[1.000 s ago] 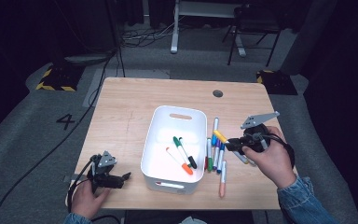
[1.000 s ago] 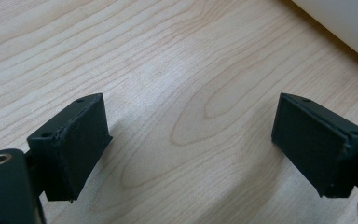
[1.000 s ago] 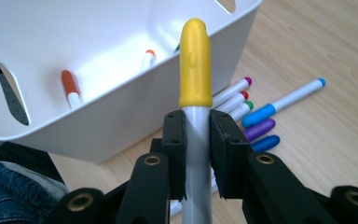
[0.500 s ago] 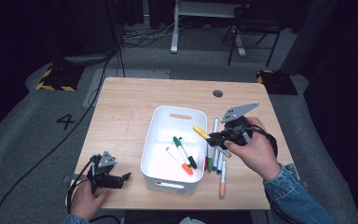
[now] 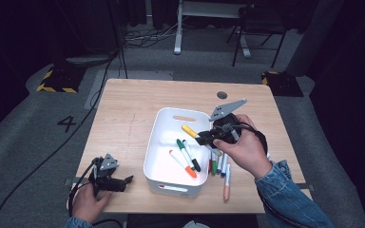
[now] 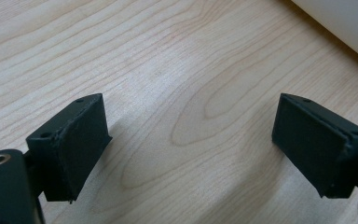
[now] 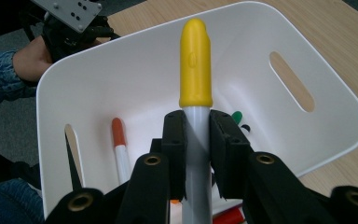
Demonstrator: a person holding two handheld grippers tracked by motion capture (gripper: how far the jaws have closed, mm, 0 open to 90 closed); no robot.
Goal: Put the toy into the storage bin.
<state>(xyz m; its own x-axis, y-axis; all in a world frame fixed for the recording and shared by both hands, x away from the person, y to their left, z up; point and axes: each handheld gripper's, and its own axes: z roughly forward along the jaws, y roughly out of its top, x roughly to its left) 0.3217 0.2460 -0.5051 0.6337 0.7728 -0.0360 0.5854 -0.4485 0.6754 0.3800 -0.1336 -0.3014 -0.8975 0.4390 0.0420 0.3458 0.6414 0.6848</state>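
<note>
A white bin (image 5: 153, 142) stands in the middle of the wooden table (image 5: 123, 114). Inside it lie an orange-capped marker (image 5: 181, 164), a green-capped one (image 5: 182, 147) and a black-capped one. My right gripper (image 5: 203, 138) is shut on the grey barrel of a yellow-capped marker (image 5: 190, 131), which it holds over the bin's right side with the cap pointing left. In the right gripper view the yellow-capped marker (image 7: 196, 65) sticks out above the bin (image 7: 354, 102) from the right gripper (image 7: 196, 140). My left gripper (image 5: 125, 181) rests open near the table's front left, and the left gripper (image 6: 191, 140) holds nothing.
Several loose markers (image 5: 218, 164) lie on the table just right of the bin, among them a peach one (image 5: 226, 184) near the front edge. A round grommet (image 5: 222, 95) sits at the table's back. Chair and desk legs stand on the floor beyond.
My right gripper has carried the yellow-capped marker leftward and a little up, from above the loose markers to over the bin. The left gripper has stayed where it was.
</note>
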